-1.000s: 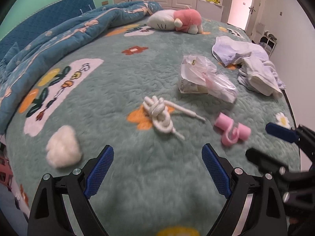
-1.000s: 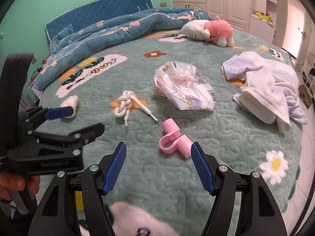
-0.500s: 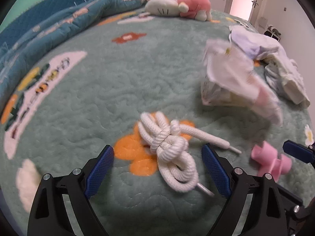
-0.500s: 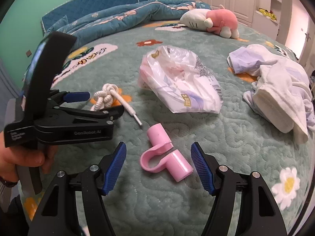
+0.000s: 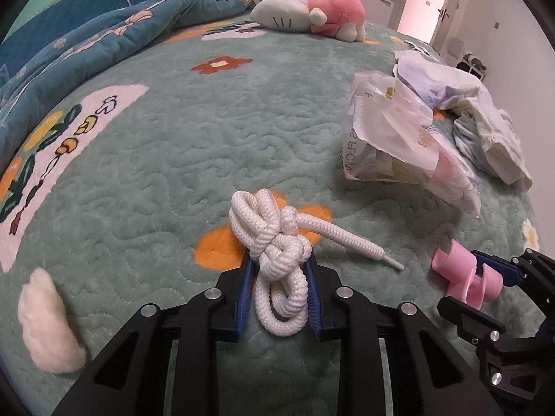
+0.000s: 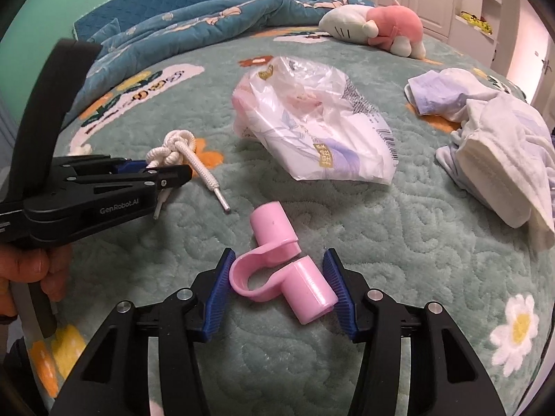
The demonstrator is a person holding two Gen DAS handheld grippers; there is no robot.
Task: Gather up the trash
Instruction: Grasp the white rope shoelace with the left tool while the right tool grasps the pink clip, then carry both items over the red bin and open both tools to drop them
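Note:
A knotted white rope (image 5: 274,242) lies on the green bedspread (image 5: 173,145). My left gripper (image 5: 278,267) is closing on it, its blue pads pressing both sides of the knot. From the right wrist view, the left gripper (image 6: 173,173) sits over the rope (image 6: 173,145) in a person's hand (image 6: 31,270). A pink plastic clip with two tube ends (image 6: 284,270) lies between the closing jaws of my right gripper (image 6: 279,267); the pads touch its loop and its tube end. A crumpled plastic bag (image 6: 312,131) lies beyond it.
A white cotton wad (image 5: 45,326) sits at the near left. A heap of pale clothes (image 6: 492,145) is at the right, a pink and white plush toy (image 5: 312,14) at the far side, and a blue quilt (image 5: 86,41) along the left.
Both grippers came down and forward onto their items. The left jaws went from wide open to tight around the rope. The right jaws narrowed around the pink clip.

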